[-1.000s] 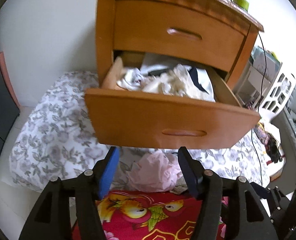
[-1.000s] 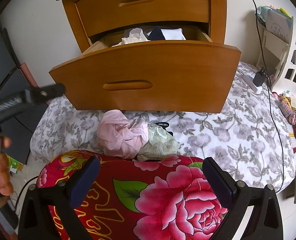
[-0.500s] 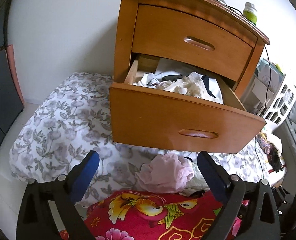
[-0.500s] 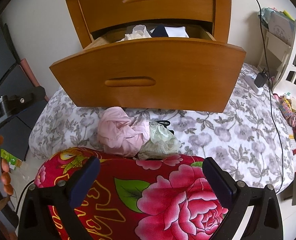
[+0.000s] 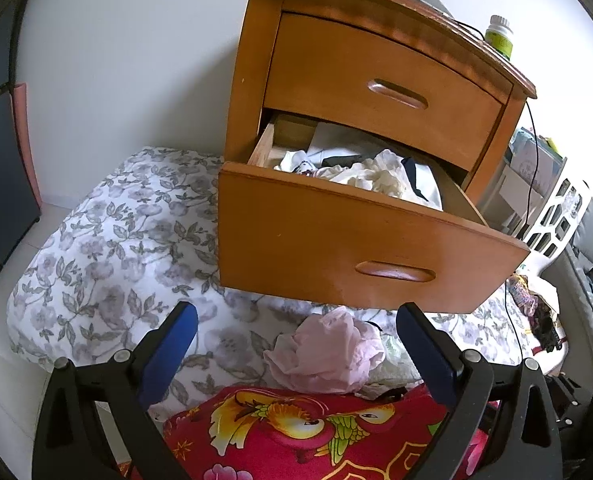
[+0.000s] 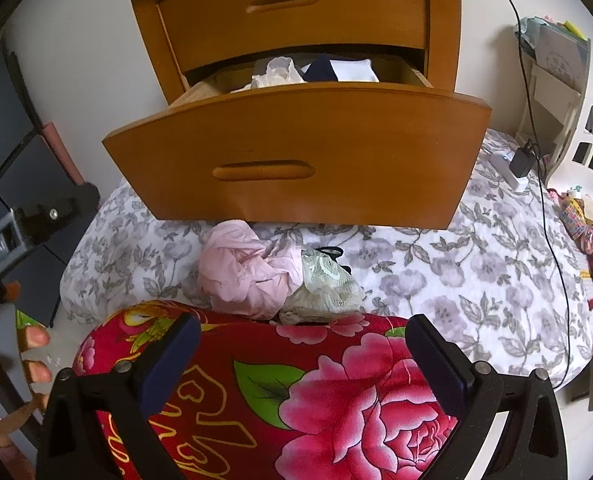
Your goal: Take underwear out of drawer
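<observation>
The lower drawer (image 5: pixel 336 248) of the wooden nightstand stands pulled out over the bed, with white, cream and dark garments (image 5: pixel 368 172) heaped inside. A crumpled pink underwear (image 5: pixel 324 352) lies on the floral bedspread below the drawer front. A pale lace piece (image 6: pixel 324 284) lies against the pink underwear (image 6: pixel 244 272) on its right. My left gripper (image 5: pixel 296 316) is open wide, with the pink piece lying loose beyond its tips. Lower over the red cover, my right gripper (image 6: pixel 302 322) is open and holds nothing. The drawer (image 6: pixel 296 152) fills the middle of the right wrist view.
A red flowered cover (image 6: pixel 296 392) lies under both grippers. The grey floral bedspread (image 5: pixel 108 248) spreads left and right. A green-labelled bottle (image 5: pixel 499 36) stands on the nightstand. A cable and charger (image 6: pixel 522 162) lie at the right, by a white shelf. A hand's fingers (image 6: pixel 36 336) show at the left.
My left gripper's jaws have spread from a narrow gap beside the pink underwear to wide open, and it has drawn back. The pink piece stays on the bed. The right gripper has not moved.
</observation>
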`<state>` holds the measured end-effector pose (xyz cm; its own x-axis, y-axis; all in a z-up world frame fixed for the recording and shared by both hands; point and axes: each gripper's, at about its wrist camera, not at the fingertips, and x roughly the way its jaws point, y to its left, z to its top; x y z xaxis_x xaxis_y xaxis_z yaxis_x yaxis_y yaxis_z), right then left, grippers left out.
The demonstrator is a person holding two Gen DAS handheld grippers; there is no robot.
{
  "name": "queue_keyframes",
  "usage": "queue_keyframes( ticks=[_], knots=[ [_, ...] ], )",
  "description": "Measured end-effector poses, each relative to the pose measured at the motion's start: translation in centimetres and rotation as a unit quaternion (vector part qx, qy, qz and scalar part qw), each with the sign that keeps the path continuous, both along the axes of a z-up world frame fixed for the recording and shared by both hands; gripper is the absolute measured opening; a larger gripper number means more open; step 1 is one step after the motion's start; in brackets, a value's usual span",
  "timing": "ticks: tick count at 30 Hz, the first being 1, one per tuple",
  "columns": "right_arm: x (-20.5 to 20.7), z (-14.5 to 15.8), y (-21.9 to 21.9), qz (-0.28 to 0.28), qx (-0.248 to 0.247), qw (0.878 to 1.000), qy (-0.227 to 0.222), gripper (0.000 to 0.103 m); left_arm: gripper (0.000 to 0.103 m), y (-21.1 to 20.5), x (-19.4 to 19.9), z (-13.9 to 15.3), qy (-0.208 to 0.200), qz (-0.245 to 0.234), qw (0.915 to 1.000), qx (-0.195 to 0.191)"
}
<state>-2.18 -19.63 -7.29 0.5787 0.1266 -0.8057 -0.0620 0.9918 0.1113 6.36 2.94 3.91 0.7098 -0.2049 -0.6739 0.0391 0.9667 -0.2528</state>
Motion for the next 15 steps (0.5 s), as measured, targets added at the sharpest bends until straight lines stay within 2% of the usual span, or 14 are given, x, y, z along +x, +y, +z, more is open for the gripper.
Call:
queue_keyframes(
  ticks=[4,8,15],
  knots=[
    [0.4,0.2,0.2,0.001,-0.006,1.0,-0.003,0.103,0.1,0.0,0.2,-0.6,0.006,0.0,1.0,0.003],
    [0.9,0.7,0.6,0.01,-0.014,1.0,-0.007,0.103,0.1,-0.3,0.3,-1.1,0.002,0.006,0.9996,0.026],
    [2.0,2.4,1.2,0.027,-0.03,0.999,-0.016,0.103,0.1,-0.3,0.8,-2.2,0.009,0.01,0.9989,0.044]
  ],
)
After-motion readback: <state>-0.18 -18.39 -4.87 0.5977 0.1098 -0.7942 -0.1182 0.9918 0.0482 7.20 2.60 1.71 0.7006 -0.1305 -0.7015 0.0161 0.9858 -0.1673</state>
